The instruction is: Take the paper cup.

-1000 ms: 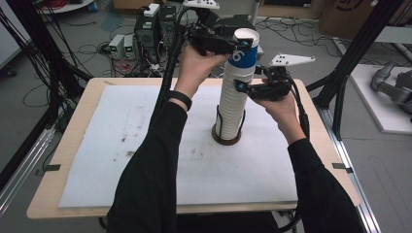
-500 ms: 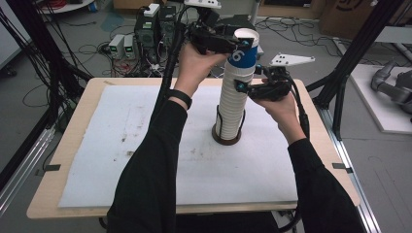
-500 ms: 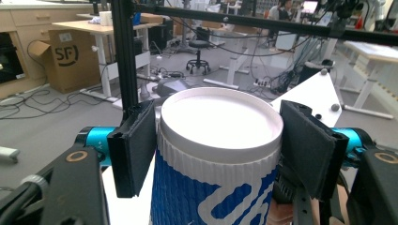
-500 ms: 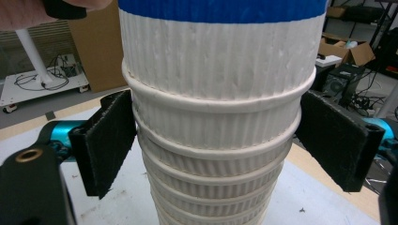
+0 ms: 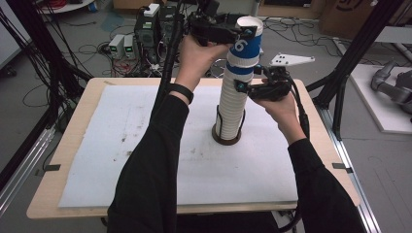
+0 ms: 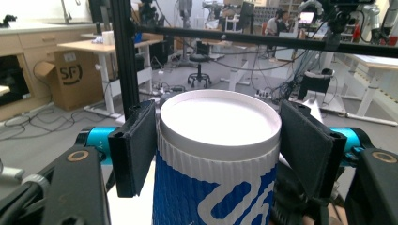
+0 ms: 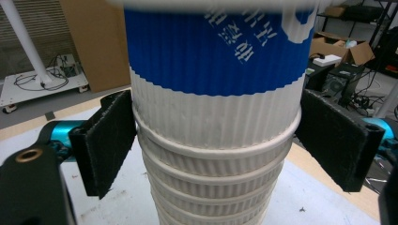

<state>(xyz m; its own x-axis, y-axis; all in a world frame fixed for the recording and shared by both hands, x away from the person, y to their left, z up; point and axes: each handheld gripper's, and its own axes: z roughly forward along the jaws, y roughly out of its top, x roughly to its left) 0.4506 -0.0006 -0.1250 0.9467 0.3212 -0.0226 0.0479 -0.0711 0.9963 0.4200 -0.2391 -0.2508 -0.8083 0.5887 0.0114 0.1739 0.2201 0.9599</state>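
A tall stack of white ribbed paper cups (image 5: pixel 232 109) stands in a dark ring holder (image 5: pixel 226 141) on the white mat. The top cup (image 5: pixel 246 46) is blue and white with a white rim. My left gripper (image 5: pixel 248 30) reaches in from the left at the top, and its pads press both sides of the top cup (image 6: pixel 216 178) just under the rim. My right gripper (image 5: pixel 239 82) comes from the right, lower down. Its pads (image 7: pixel 108 140) lie against the white cups (image 7: pixel 211 159) right beneath the blue cup (image 7: pixel 211 47).
The white mat (image 5: pixel 145 145) covers most of the wooden table (image 5: pixel 87 97). Black frame posts (image 5: pixel 350 63) stand at the table's right and left. Cables and electronics boxes (image 5: pixel 145 29) lie on the floor beyond the far edge.
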